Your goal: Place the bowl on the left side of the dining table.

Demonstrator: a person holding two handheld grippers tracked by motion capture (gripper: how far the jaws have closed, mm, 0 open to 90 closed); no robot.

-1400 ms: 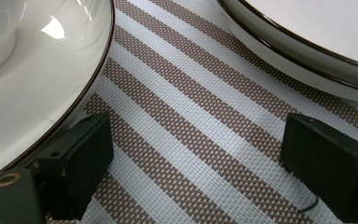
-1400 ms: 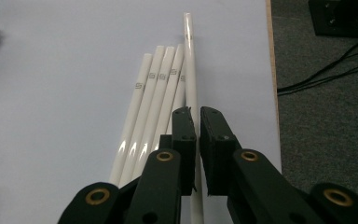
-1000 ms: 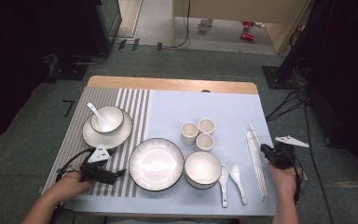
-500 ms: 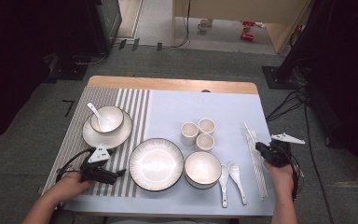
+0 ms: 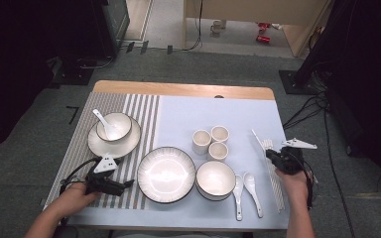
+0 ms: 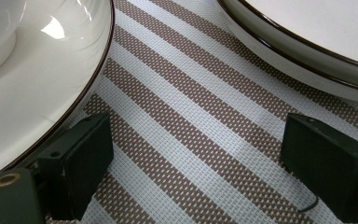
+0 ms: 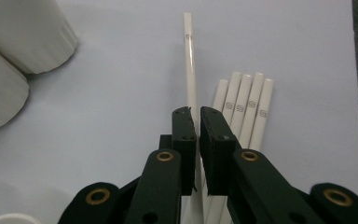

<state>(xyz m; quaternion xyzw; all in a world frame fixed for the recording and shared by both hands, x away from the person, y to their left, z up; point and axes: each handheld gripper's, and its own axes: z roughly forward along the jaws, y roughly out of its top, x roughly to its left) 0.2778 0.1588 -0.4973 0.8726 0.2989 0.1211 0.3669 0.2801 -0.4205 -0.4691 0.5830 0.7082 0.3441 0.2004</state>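
Note:
My right gripper [image 5: 271, 154] [image 7: 196, 119] hovers over the right side of the pale blue mat, shut on one white chopstick [image 5: 257, 138] [image 7: 189, 60]. That chopstick sticks out ahead of the jaws, angled away from the several other white chopsticks [image 5: 276, 184] [image 7: 246, 102] lying side by side. My left gripper [image 5: 128, 184] [image 6: 205, 158] rests open on the striped mat [image 5: 139, 109] [image 6: 191, 116] with nothing between its fingers. It sits between the small plate [image 5: 95, 144] [image 6: 37, 93] and the large ribbed plate [image 5: 166, 173] [image 6: 317, 37].
A bowl [image 5: 115, 126] with a spoon sits on the small plate. A second bowl [image 5: 216, 179] is beside the large plate, with three cups [image 5: 211, 141] [image 7: 23, 32] behind it and two spoons [image 5: 245, 191] to its right. The table edge runs close to the chopsticks.
The right gripper has shifted a little toward the far left, and one chopstick now angles away from the rest of the row. The left gripper has stayed put.

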